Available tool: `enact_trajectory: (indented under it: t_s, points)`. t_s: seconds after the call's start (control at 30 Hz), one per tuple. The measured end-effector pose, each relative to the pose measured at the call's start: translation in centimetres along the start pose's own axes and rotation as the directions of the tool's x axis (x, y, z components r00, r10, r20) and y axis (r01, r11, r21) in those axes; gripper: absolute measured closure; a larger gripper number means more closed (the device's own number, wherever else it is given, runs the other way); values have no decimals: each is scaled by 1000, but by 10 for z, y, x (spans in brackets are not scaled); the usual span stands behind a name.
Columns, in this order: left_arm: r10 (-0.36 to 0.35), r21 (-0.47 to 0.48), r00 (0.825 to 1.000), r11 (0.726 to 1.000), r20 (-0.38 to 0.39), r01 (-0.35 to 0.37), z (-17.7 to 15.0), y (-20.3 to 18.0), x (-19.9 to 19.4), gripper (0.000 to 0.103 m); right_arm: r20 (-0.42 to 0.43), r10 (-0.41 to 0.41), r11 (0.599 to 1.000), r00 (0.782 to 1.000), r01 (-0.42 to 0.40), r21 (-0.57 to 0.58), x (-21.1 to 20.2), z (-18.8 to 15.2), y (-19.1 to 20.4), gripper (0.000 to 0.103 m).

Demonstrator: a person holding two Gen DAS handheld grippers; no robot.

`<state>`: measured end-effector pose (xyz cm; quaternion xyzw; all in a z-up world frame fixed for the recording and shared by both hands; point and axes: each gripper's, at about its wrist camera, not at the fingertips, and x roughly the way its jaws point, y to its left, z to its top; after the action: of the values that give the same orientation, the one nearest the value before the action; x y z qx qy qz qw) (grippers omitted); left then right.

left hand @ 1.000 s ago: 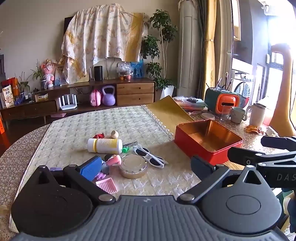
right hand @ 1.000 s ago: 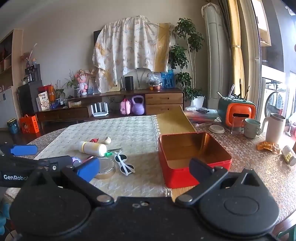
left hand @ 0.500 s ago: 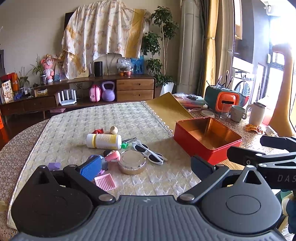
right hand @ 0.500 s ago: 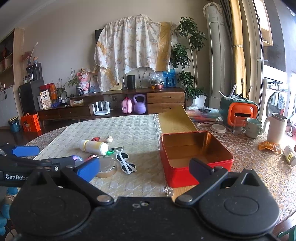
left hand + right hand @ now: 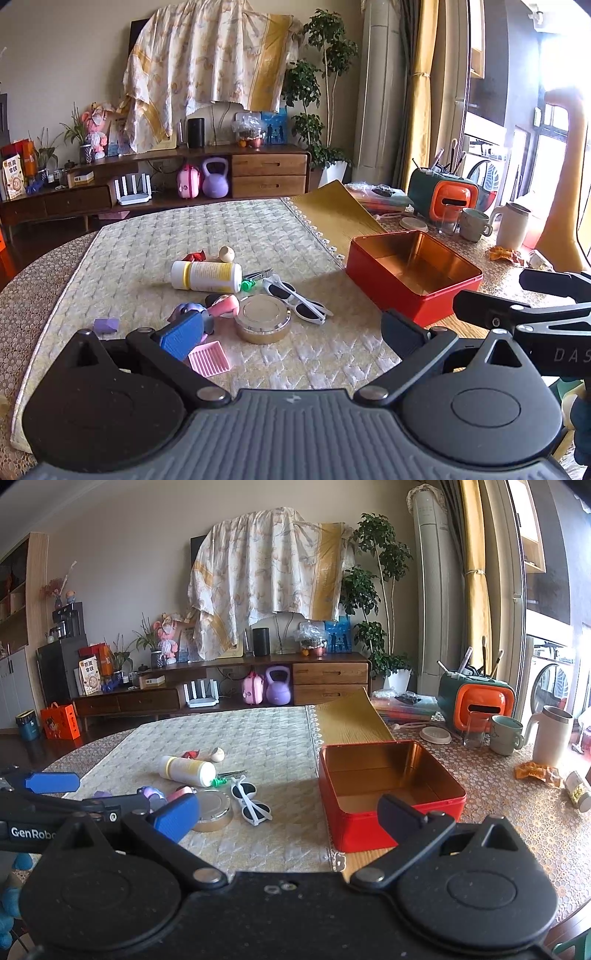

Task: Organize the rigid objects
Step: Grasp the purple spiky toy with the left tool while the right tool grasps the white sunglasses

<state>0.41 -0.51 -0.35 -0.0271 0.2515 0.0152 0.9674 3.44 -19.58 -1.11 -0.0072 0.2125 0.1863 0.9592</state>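
- Cream quilted cloth (image 5: 229,236) is spread over a round table, with a wooden sideboard (image 5: 229,694) seen behind it at 12 o'clock.
- The left gripper (image 5: 291,328) is held level and low above the near edge of the cloth, its fingers spread wide and nothing gripped between them.
- The right gripper (image 5: 288,814) is held alongside at the same height, likewise released and empty.
- A red tin (image 5: 388,779) is seen open at 1 o'clock from the left gripper, on the cloth's right edge.
- Small items are clustered at 11 o'clock: a white bottle (image 5: 205,275) lying on its side, white sunglasses (image 5: 295,301), a round gold tin (image 5: 263,323) and a pink comb (image 5: 208,357).
- A mug (image 5: 504,734) is placed well apart at 2 o'clock.
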Motion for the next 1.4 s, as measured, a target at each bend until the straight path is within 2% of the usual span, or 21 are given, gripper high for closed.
enact_trajectory:
  t_s: [0.53,0.6,0.73,0.87,0.97,1.03,1.17,1.3,1.4]
  points:
    - [16,15,1000,1000,19,-16,-1,6,3,0,-17,27,999,1000,-27,-26,7,2,4,0]
    - [-2,1,1000,1000,23,2,0,11,4,0,-14,22,999,1000,-22,-29,11,4,5,0]
    - [22,-31,1000,999,10,-22,-3,28,11,0,-21,35,999,999,-36,-36,20,5,5,0]
    - [77,-30,996,996,-34,-78,-4,41,26,0,-51,59,997,997,-61,-43,35,6,7,1]
    - [45,-66,997,997,-60,-49,-3,53,38,0,-78,81,994,994,-86,-60,50,9,9,1]
    - [50,-82,997,995,-56,-55,-4,61,44,0,-95,99,992,991,-107,-74,62,10,12,1]
    - [111,-34,993,993,-31,-112,-2,67,59,0,-120,95,988,988,-108,-112,88,16,17,3]
    - [141,-35,989,989,-31,-142,-1,77,79,0,-154,109,983,982,-129,-131,118,20,20,8]
    - [156,-38,987,987,-44,-157,-2,83,95,0,-194,112,980,975,-141,-143,144,20,23,19]
